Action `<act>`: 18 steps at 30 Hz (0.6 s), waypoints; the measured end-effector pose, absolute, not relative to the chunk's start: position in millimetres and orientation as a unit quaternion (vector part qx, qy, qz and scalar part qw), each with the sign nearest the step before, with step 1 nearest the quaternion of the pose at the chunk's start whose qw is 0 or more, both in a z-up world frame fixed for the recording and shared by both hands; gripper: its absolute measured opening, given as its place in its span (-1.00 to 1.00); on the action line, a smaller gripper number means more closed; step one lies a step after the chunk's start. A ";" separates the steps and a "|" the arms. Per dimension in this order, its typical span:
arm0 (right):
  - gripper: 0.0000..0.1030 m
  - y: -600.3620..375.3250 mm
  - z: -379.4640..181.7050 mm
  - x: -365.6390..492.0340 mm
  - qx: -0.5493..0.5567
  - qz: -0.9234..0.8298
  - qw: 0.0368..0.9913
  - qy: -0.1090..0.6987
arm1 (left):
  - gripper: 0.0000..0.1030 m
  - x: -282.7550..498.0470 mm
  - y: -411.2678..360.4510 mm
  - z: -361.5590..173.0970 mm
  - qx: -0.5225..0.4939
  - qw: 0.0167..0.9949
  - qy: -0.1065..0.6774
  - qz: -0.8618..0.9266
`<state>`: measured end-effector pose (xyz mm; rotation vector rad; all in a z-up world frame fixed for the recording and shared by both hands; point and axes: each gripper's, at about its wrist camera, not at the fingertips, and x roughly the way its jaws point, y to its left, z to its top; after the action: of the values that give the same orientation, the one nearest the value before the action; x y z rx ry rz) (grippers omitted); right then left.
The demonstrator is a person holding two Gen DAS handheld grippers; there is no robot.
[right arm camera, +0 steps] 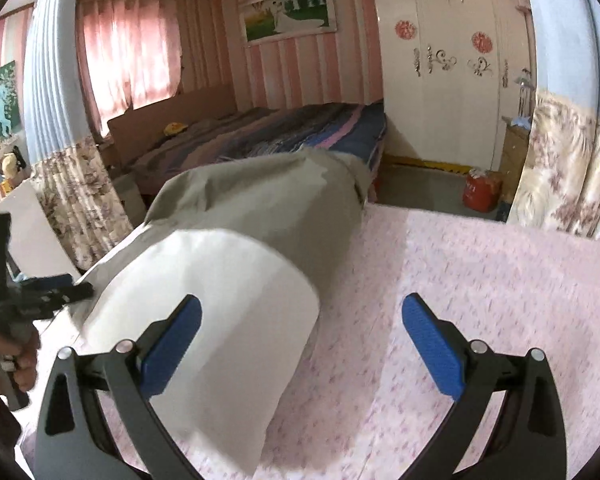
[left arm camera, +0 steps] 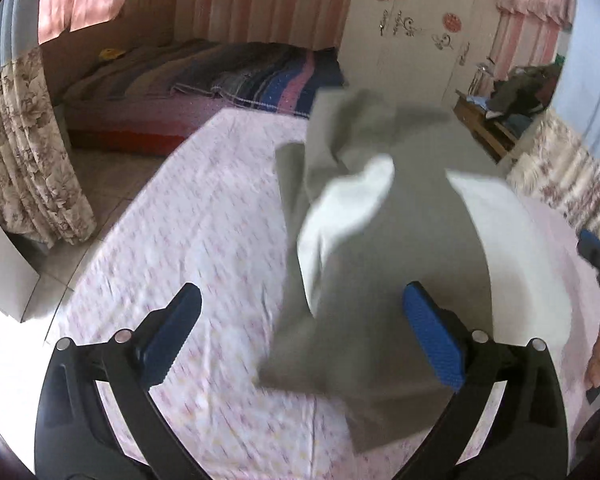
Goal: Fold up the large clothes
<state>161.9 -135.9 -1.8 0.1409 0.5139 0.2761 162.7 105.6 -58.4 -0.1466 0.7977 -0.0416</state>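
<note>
Nearest the left wrist camera, the left gripper [left arm camera: 302, 338] is seen with its blue-padded jaws spread wide; a blurred corner of the large grey-and-white cloth garment [left arm camera: 364, 248] lies between them, pressed by neither pad. The right gripper [right arm camera: 302, 340] is likewise seen wide open and holding nothing, the white part of the garment [right arm camera: 204, 308] just beside its left jaw. The garment is spread in loose, billowed folds on the pink patterned bedsheet [left arm camera: 188, 220], one grey end raised toward the far edge. A fold is judged to have just been laid. Next, a fresh hem or corner would have to be picked and the cloth flattened. Beyond, a second bed with a striped blanket [right arm camera: 284, 128] is seen.
</note>
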 end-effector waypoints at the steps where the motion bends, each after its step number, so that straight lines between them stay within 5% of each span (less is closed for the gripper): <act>1: 0.95 -133.5 -3.2 158.0 0.068 0.138 0.955 0.253 | 0.90 159.2 103.7 -63.3 -0.070 0.919 0.386 -0.024; 6: 0.95 -113.3 -12.0 132.7 0.053 0.192 0.945 0.259 | 0.42 153.5 102.4 -73.8 -0.105 0.916 0.383 -0.051; 14: 0.90 -69.7 -46.9 131.5 -0.039 0.170 0.939 0.296 | 0.49 162.0 103.5 -69.7 -0.120 0.911 0.390 -0.052; 15: 0.81 -70.1 -49.9 135.6 -0.037 0.164 0.939 0.300 | 0.57 164.3 103.5 -70.8 -0.123 0.910 0.393 -0.050; 17: 0.25 -75.4 -55.1 142.0 -0.021 0.166 0.935 0.311 | 0.59 167.5 102.1 -72.5 -0.125 0.909 0.395 -0.046; 18: 0.21 -82.6 -54.6 140.8 -0.004 0.171 0.936 0.307 | 0.59 168.2 100.6 -73.8 -0.125 0.908 0.396 -0.047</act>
<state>140.8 -82.6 -54.6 -0.0091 0.6264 0.3492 168.2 100.6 -73.8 -0.2587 0.8175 -0.0969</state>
